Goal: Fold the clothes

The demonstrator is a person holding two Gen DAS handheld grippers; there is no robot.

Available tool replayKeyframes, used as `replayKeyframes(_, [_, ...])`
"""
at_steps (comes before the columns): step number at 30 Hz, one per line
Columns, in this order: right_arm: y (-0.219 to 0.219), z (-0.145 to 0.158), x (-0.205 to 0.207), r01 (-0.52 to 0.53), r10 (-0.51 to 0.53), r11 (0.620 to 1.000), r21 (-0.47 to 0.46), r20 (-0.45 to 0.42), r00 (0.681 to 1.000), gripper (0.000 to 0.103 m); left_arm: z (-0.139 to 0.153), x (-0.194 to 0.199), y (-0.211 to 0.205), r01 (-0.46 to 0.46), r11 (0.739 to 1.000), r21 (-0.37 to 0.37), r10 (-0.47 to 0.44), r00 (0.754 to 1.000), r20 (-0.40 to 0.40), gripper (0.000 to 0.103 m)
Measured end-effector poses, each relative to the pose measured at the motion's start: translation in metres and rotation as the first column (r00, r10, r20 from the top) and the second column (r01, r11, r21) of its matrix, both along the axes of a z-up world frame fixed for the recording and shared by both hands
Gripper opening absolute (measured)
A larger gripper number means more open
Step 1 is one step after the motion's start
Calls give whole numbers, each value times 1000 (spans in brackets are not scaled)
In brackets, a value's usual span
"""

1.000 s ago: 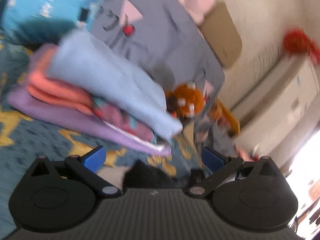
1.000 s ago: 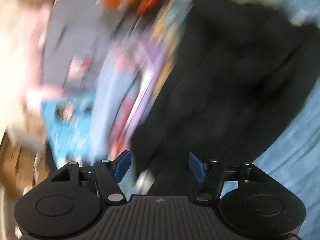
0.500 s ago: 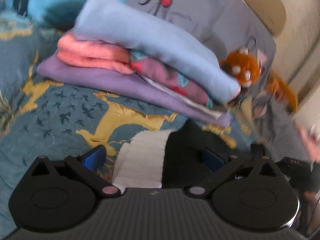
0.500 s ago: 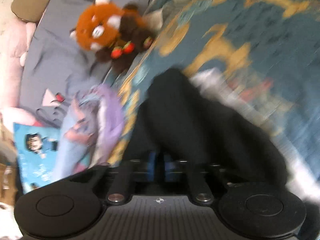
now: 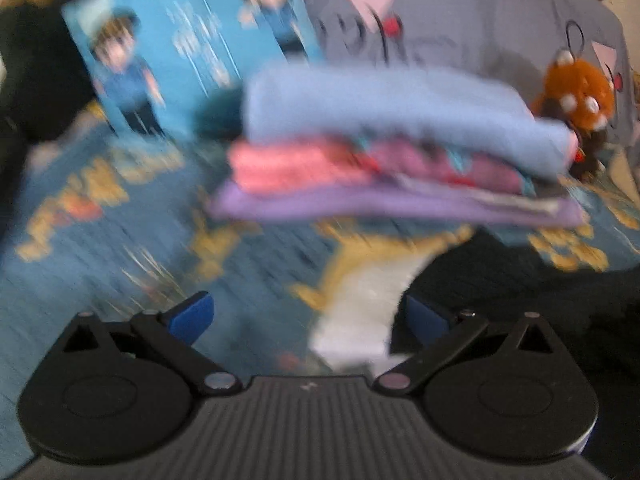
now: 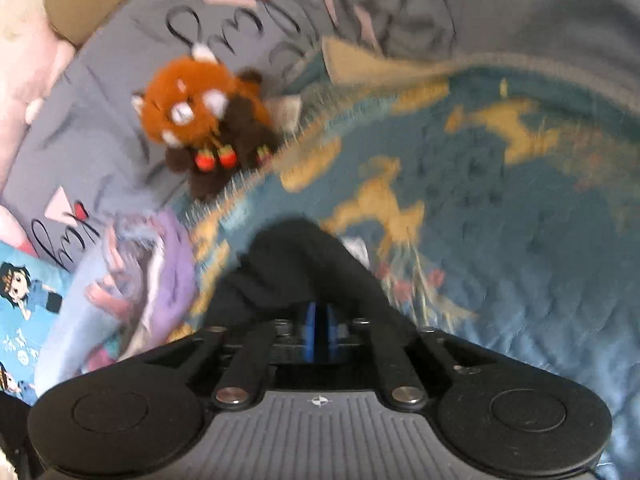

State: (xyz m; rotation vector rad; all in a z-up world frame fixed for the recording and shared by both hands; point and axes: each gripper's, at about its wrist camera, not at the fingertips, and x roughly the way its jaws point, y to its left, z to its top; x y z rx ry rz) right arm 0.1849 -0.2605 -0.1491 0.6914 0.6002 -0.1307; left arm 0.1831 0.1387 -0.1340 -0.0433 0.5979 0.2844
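Right gripper (image 6: pixel 318 330): I have its blue pads pressed together on a fold of the black soft-fabric garment (image 6: pixel 296 268), which bunches up in a peak just ahead of the pads.
Left gripper (image 5: pixel 306 314): spread wide and holding nothing; the garment's white ribbed panel (image 5: pixel 360 312) lies between its fingers, untouched.
Garment's place: on the blue bedspread with yellow animal print (image 6: pixel 500 216), near the stack, its dark bulk trailing off to the right in the left wrist view.
Why held so: I judge the pinch is there to lift or drag one edge over for a fold, with the left hand ready to take the white end.
Folded stack (image 5: pixel 400 148): light blue on top, then coral, patterned pink and lilac; finished pieces parked aside, I'd say.
Bystanders: a red panda plush toy (image 6: pixel 200 116) on the grey printed sheet (image 6: pixel 120 80); a blue cartoon-print cushion (image 5: pixel 192 48) behind the stack.
Hard to make out: both views smear with motion; the garment's type and full outline are hidden.
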Motion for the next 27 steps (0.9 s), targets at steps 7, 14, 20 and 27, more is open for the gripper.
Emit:
replayKeyframes(7, [97, 54, 35, -359, 360, 933, -25, 66, 931, 77, 31, -18, 42, -153, 983, -98, 167, 974, 153, 102])
replayKeyframes(14, [214, 54, 111, -633, 641, 768, 100, -145, 754, 76, 27, -24, 96, -166, 919, -358, 237, 957, 164, 102])
replayKeyframes(20, [292, 37, 146, -713, 625, 696, -87, -415, 661, 75, 34, -19, 97, -84, 935, -344, 168, 960, 225, 102])
replayKeyframes(27, [334, 20, 155, -823, 630, 544, -161, -569, 528, 38, 35, -18, 111, -81, 890, -449, 207, 949, 240, 102])
